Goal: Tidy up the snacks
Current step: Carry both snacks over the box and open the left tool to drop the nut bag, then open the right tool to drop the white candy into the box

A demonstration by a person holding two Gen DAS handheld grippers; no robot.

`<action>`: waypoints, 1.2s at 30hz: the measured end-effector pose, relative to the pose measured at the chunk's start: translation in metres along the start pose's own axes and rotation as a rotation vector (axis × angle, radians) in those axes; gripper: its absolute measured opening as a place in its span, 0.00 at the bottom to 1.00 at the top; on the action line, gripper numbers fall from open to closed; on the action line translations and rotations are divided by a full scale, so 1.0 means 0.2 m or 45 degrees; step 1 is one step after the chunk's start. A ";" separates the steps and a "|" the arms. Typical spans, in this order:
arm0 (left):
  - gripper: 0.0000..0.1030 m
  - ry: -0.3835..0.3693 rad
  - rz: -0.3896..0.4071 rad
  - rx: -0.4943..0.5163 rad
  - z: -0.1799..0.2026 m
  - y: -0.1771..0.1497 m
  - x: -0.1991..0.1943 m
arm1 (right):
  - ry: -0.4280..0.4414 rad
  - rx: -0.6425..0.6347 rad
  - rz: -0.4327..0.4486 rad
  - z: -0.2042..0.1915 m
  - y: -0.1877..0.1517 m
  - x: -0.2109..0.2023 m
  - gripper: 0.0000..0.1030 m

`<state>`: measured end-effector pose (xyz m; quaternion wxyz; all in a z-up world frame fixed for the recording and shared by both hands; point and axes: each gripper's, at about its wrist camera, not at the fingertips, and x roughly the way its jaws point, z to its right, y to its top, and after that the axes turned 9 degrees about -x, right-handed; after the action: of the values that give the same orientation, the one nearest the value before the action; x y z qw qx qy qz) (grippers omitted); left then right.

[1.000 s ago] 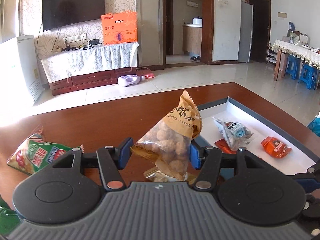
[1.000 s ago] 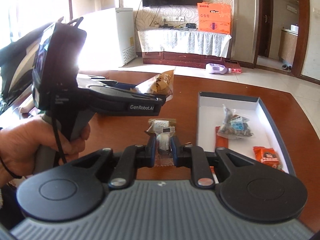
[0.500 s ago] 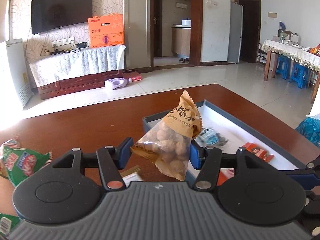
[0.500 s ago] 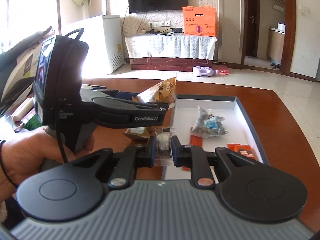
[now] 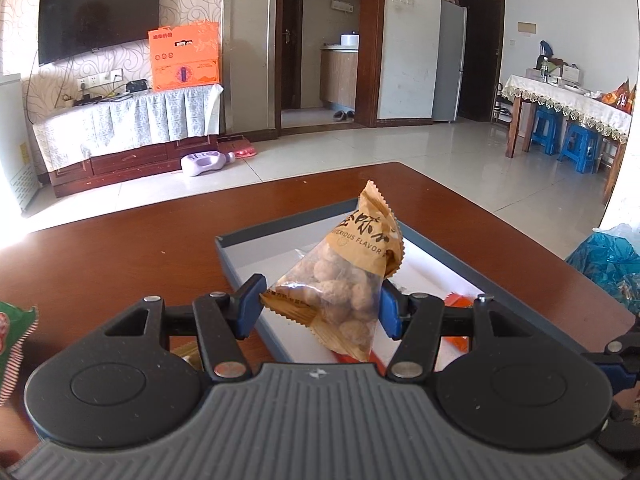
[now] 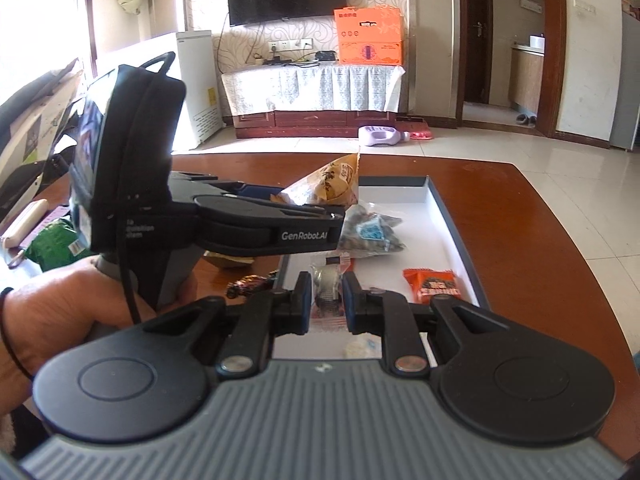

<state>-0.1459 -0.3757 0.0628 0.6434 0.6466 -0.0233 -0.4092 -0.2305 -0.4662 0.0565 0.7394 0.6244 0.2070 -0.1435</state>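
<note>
My left gripper [image 5: 320, 306] is shut on a tan pyramid bag of coated nuts [image 5: 344, 280], held above the near end of a grey tray with a white floor [image 5: 228, 256]. In the right wrist view the same bag [image 6: 326, 188] hangs over the tray's [image 6: 452, 220] left part, beyond the left gripper's black body. My right gripper [image 6: 326, 300] is shut on a small clear-wrapped candy [image 6: 326, 282] over the tray's near left corner. In the tray lie a clear bag with a blue label [image 6: 370, 234] and an orange packet [image 6: 434, 284].
A green snack bag [image 5: 12, 336] lies on the brown table [image 5: 120, 256] at the left. A dark wrapped candy [image 6: 246, 284] and a tan packet [image 6: 228, 258] lie left of the tray. A blue plastic bag [image 5: 604, 260] sits off the table's right edge. A hand [image 6: 52, 312] holds the left gripper.
Both grippers have moved right over the tray with their snacks still held. The green bag has slid toward the left edge of the left wrist view.
</note>
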 end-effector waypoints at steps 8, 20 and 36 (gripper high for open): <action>0.62 -0.019 -0.032 -0.010 0.07 0.00 0.14 | -0.015 0.015 -0.018 0.05 -0.02 0.01 0.18; 0.65 -0.053 -0.082 0.008 0.12 -0.03 0.27 | -0.025 0.023 -0.044 0.05 -0.03 0.02 0.18; 0.82 -0.097 -0.069 0.028 0.07 -0.03 0.23 | -0.032 0.037 -0.093 0.06 -0.02 0.07 0.18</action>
<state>-0.1259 -0.4112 0.0369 0.6235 0.6379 -0.0349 -0.4507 -0.2181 -0.4777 0.0470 0.7269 0.6254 0.2183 -0.1812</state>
